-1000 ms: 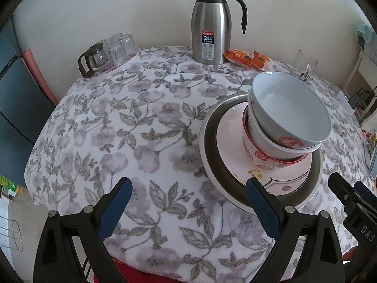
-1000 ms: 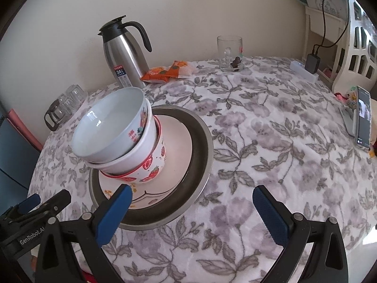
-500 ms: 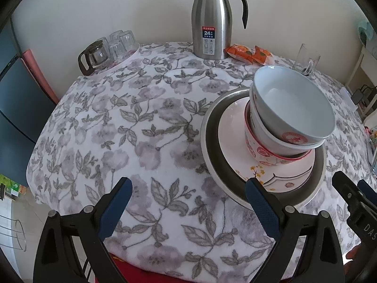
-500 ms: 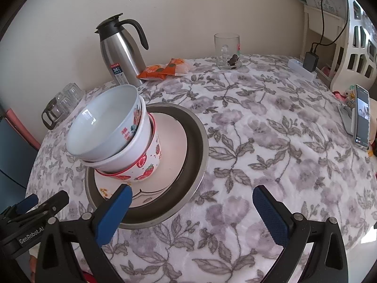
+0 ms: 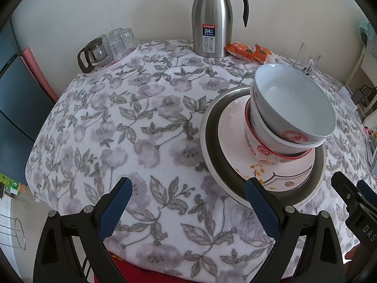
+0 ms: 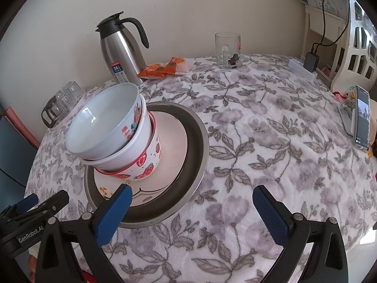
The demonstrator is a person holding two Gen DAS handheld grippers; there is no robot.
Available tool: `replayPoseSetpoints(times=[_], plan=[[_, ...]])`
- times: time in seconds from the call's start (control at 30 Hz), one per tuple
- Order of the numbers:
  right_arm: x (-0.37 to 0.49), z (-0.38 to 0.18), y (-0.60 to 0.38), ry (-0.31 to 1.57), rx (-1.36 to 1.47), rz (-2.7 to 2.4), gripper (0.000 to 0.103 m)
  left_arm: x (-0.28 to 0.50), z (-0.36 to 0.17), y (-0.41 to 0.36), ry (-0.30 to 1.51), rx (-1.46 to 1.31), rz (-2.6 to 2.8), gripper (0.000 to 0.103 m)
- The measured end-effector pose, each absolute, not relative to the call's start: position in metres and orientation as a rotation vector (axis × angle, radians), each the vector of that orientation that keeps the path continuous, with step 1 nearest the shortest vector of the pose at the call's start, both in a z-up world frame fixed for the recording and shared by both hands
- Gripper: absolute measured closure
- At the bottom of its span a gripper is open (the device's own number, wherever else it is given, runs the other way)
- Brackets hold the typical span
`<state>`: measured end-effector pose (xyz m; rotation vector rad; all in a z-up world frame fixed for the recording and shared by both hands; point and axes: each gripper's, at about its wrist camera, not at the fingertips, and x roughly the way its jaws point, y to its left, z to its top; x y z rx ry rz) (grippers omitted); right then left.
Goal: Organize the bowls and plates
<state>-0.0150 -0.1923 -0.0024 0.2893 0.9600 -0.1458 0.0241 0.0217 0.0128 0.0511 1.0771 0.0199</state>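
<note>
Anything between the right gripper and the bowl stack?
Nothing visible. The right gripper is open just short of the metal tray, with only bare tablecloth and the pink plate before the stacked bowls. The left gripper, also open, stays off to the side.

The right gripper is spread wide above the tablecloth, holding nothing. Its left finger overlaps the near rim of the metal tray. The tray holds a pink plate carrying three nested, tilted bowls. The left gripper is at lower left.
</note>
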Motion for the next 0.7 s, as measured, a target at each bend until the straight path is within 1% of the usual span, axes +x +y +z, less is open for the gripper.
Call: replayPoseSetpoints(times=[0.7], plan=[[-0.0164,-0.0067,-0.1922,0.967,0.287,-0.147,0.0,0.0223,0.0173,0.024,1.061,0.034,0.022,0.006]])
